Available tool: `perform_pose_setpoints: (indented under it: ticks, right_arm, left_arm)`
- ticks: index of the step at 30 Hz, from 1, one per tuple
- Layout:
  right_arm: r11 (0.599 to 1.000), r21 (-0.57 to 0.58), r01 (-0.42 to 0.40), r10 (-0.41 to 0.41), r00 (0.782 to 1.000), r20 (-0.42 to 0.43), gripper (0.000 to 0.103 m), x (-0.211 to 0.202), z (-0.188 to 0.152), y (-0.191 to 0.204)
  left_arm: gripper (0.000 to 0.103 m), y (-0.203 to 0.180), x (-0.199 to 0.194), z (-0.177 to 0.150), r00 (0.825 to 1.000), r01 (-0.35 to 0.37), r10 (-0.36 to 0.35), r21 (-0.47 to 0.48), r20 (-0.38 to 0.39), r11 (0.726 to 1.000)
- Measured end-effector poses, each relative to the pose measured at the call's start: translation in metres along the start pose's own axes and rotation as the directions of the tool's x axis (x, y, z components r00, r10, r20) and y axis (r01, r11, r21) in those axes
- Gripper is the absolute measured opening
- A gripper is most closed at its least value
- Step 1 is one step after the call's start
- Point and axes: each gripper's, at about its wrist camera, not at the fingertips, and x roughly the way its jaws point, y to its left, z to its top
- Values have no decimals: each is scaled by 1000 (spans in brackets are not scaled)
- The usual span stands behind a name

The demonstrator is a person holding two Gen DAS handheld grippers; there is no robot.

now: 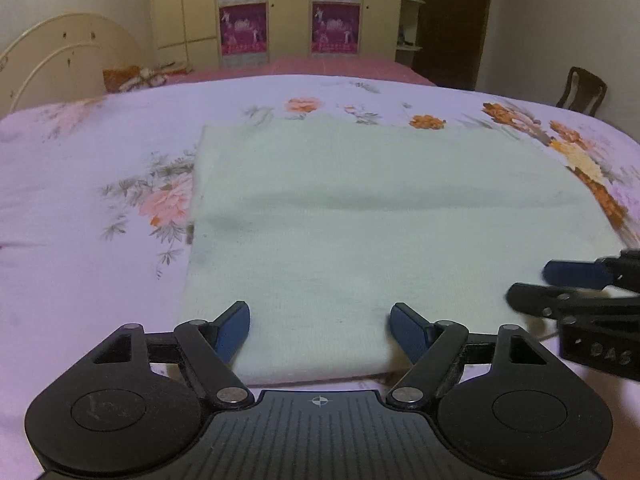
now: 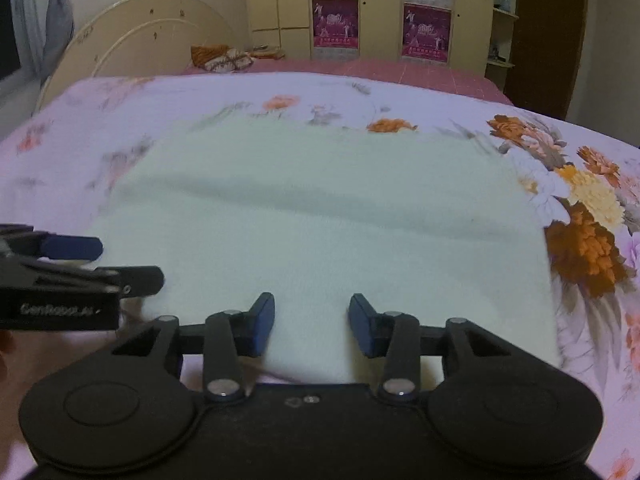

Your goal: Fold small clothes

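- Pale mint-green fabric, the folded cloth (image 1: 384,216), lies flat on the bed in front of us, forming a broad rectangle with one soft crease running across its middle.
- Under it we see the floral bedsheet (image 1: 88,200), lilac with pink and orange flowers, showing on both sides of the cloth and beyond its far edge.
- Our left hand-held gripper (image 1: 320,330) sits at the near edge of the cloth, its blue pads spread wide with bare fabric between them; it holds nothing.
- Our right hand-held gripper (image 2: 312,326) is also at the near edge, further to the right along the cloth, its jaws parted more narrowly than the left ones and likewise gripping nothing.
- From the left wrist view the right hand-held gripper comes in at the right border, just beside the cloth's near right part; from the right wrist view the left one comes in at the left border, over the near left part.
- We cannot tell whether the pads touch the fabric or hover just above it.
- Behind the bed stand a cream headboard (image 2: 136,44), a wardrobe (image 1: 288,12) with magenta posters on its panels, and a dark wooden chair (image 1: 582,90) at the far right.
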Motion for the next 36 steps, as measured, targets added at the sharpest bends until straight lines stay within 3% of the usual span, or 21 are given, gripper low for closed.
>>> perform_pose_setpoints:
  ticks: [5,15,21,26,30,36]
  right_arm:
    - [998,-23,60,-60,998,5,57,-3,-8,-9]
    - [988,79,131,-132,991,4,64,-15,-21,-45]
    - [989,140,55,-63,997,50,66,-30,-3,-43]
    - [985,174,3,-13,998,59,66,-22,13,-37]
    - [991,133,-2,-4,999,49,66,-12,17,-23]
    - [997,76,22,-20,999,-29,68,11,17,-14]
  left_arm:
    - [78,7,-2,-3,1000,25,-25,3,3,1000]
    - [78,14,-6,-2,999,41,-41,4,-8,999]
    - [78,12,-18,17,997,75,-74,-34,30,997]
    - [78,10,4,22,997,59,-61,-64,-35,996]
    - [85,4,14,14,999,27,-27,-6,-34,1000]
    - [85,10,11,26,999,40,-43,-68,-29,997]
